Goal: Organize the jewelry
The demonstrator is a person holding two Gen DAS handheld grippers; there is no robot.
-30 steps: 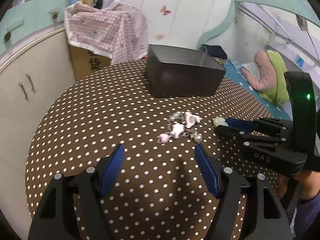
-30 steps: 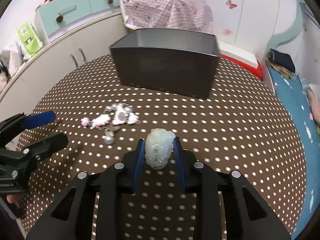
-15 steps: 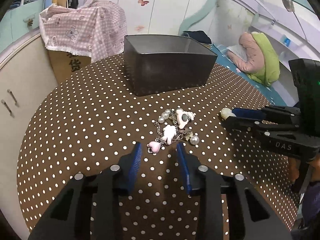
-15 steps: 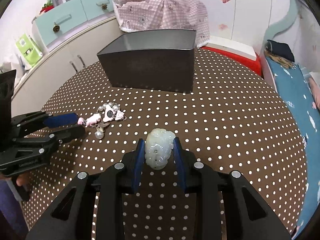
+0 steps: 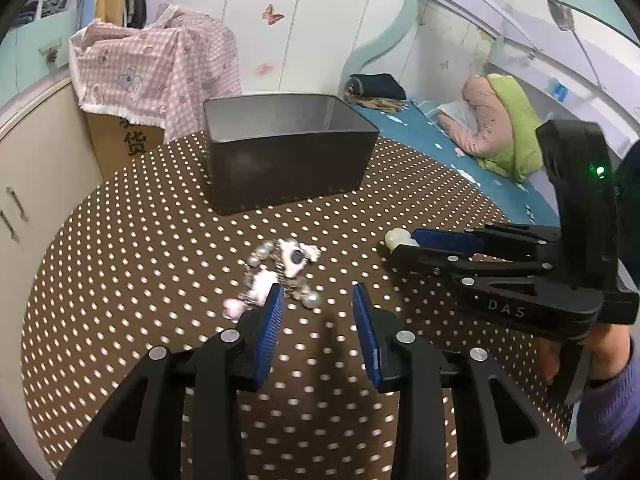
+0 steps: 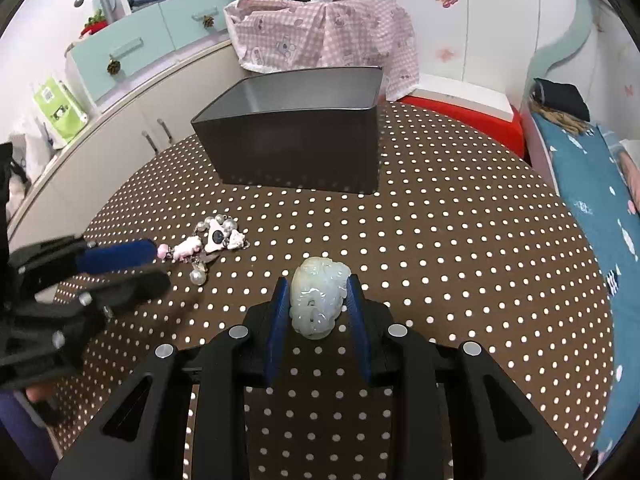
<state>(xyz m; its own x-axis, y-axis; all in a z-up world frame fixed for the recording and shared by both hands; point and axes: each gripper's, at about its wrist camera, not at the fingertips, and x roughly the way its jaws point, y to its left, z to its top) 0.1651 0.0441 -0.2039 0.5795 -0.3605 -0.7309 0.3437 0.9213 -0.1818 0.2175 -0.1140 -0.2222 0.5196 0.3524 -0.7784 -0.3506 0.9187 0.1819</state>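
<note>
Even indoor light filled both views, with strong fisheye bending at the edges. Motion blur smeared the pink-and-pearl charm bracelet point(image 5: 276, 276) and the black left gripper point(image 6: 124, 268).

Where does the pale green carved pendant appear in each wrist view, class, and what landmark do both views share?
Left wrist view: the carved pendant shows only as a pale tip, right of centre, poking from the right tongs.
Right wrist view: lower centre, clamped between the right tongs.
Shared landmark: the dark box at the far side of the table.
</note>
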